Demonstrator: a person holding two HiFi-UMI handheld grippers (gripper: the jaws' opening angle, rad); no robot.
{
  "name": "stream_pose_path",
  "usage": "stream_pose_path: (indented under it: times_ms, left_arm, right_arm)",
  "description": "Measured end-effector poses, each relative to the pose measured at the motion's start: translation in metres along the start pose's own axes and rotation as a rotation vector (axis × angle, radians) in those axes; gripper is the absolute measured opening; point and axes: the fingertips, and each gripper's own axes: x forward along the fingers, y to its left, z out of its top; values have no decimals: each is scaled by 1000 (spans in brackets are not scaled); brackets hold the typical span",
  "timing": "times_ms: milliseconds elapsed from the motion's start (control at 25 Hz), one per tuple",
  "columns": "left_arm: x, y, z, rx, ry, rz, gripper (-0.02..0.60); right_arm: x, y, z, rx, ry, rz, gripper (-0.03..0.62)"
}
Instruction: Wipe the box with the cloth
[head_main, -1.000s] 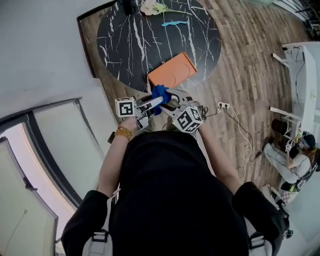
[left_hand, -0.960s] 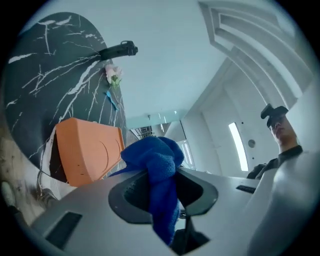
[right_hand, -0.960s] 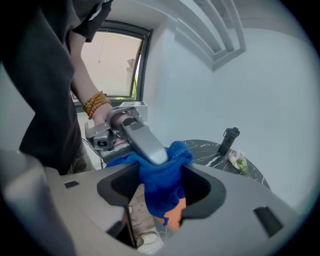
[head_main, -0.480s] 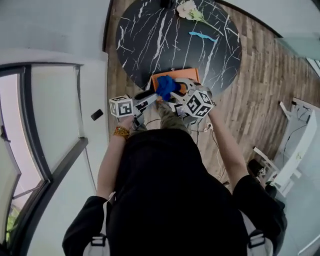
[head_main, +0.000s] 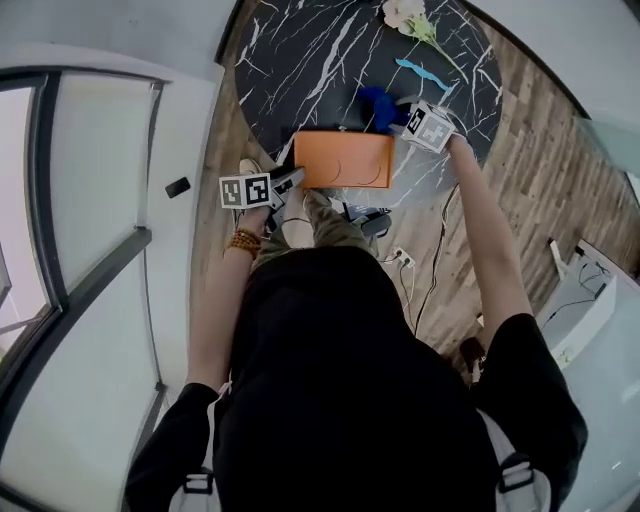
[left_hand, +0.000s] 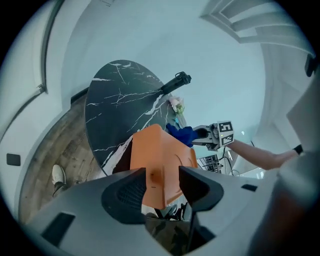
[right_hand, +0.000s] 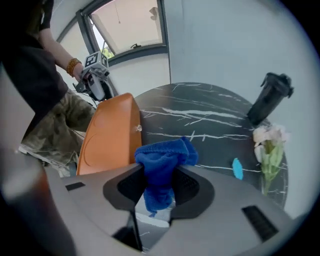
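Note:
An orange flat box (head_main: 342, 160) lies at the near edge of the round black marble table (head_main: 300, 70). My right gripper (head_main: 395, 110) hovers just beyond the box's far right corner, shut on a bunched blue cloth (head_main: 378, 105). In the right gripper view the cloth (right_hand: 162, 165) hangs between the jaws, with the box (right_hand: 107, 137) to the left. My left gripper (head_main: 290, 180) is at the box's left end. Its jaws stand open in the left gripper view, and the box's near corner (left_hand: 160, 155) fills the gap between them. Whether the pads touch it is unclear.
A pale flower (head_main: 410, 18) and a small light-blue object (head_main: 420, 72) lie at the table's far side, near a black bottle (right_hand: 270, 97). A power strip with cables (head_main: 405, 258) and a dark phone (head_main: 178, 187) lie on the wood floor. A glass wall runs along the left.
Both grippers were together at the cloth in front of the body. The left one has let go and dropped to the box's left end. The right one has carried the cloth past the box.

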Motion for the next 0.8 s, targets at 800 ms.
stream_pose_path:
  times_ms: [800]
  left_arm:
    - [16,19,-8,-110,-17,86,161]
  right_arm:
    - [56,55,131,-5,-229,525,124]
